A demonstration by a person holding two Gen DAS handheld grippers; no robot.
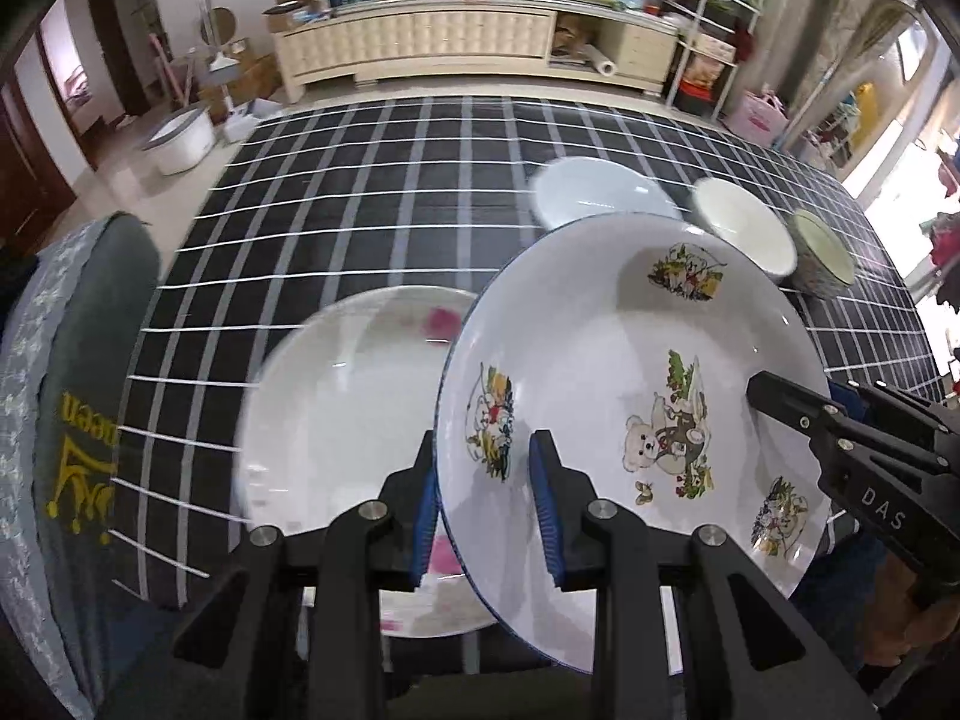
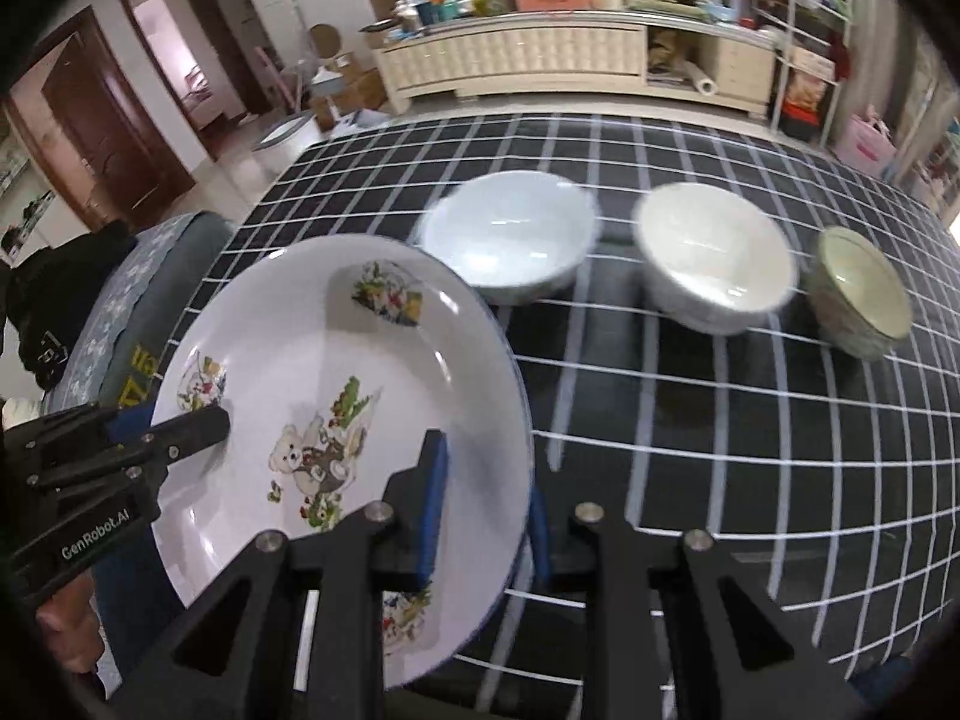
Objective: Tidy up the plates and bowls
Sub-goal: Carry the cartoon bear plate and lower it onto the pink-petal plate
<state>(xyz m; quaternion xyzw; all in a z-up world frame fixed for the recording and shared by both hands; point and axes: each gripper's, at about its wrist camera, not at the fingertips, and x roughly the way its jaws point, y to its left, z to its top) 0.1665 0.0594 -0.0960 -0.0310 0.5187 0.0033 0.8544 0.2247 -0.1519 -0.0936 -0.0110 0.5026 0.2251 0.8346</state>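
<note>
**Bear plate held at both rims over a checked tablecloth**

Tablecloth (image 2: 750,450), black with a white grid, covers the whole work surface. A bear plate (image 1: 600,372), white with a thin blue edge and cartoon bear prints, is held tilted above it. The left gripper (image 1: 489,516) pinches the plate's near rim between its blue pads, one pad on the inner face and one behind. The right gripper (image 2: 489,510) clamps the opposite rim the same way, one finger inside the dish and one outside.

Under and to the left of the raised plate lies a second plate (image 1: 348,420), white with pink marks, flat on the cloth. Farther back stand three bowls in a row, apart from one another: a pale blue bowl (image 2: 510,234), a cream bowl (image 2: 714,255) and a smaller patterned bowl (image 2: 858,288).

At the cloth's left edge sits a grey cushioned seat (image 1: 78,396) with yellow lettering. Behind the table, a long cream sideboard (image 2: 540,54) is piled with boxes and jars; a wire shelf (image 1: 714,30) stands to its right, dark wooden doors (image 2: 102,126) to the left.
</note>
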